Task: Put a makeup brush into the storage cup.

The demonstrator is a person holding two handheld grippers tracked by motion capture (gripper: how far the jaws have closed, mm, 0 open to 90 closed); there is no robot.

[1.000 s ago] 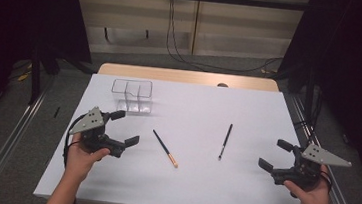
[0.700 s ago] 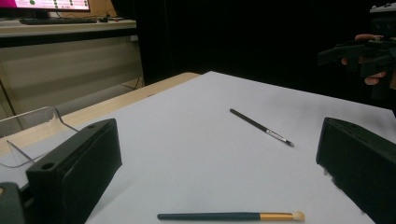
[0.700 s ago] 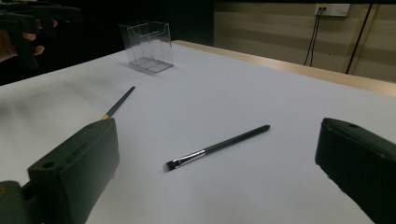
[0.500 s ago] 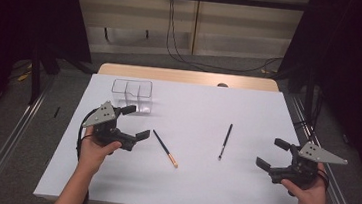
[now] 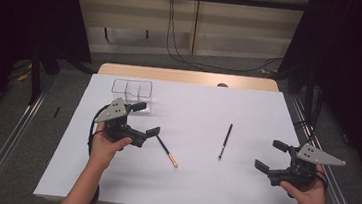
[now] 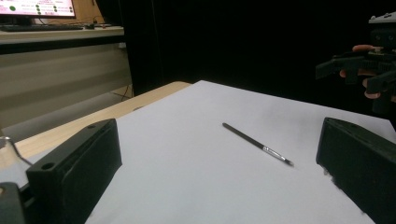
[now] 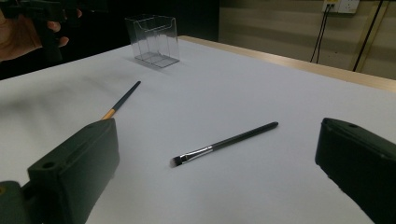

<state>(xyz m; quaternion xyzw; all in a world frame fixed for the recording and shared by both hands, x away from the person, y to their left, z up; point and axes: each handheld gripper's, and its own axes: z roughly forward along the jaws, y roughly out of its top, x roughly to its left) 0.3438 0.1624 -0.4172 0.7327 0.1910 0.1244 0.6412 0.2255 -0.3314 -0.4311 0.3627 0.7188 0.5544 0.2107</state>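
- table: white work surface, flat and largely bare, giving room for a low, shallow approach from either side.
- clear organiser: transparent two-compartment box standing upright at the far left of the table, both compartments apparently empty; judged the likely destination for the brushes. it stands just beyond the left gripper.
- left gripper: held above the table at the left, jaws spread and holding nothing. its near jaw tip sits just over the dark end of the orange-tipped brush.
- right gripper: near the right front edge, jaws spread and empty, well apart from both brushes and pointed toward the table centre.
- orange-tipped brush: lies flat on the table, angled from the left gripper down toward the front, orange end nearest the person. this is judged the item in hand.
- black brush: lies flat near the centre right, between the two grippers, bristle end toward the front; it appears ahead of the jaws in the right gripper view.
- recommendation: lower the left gripper so the jaws straddle the thin handle crosswise, near its middle, tips almost touching the table before closing; a slender round handle may roll or slip from a high or end-on pinch.
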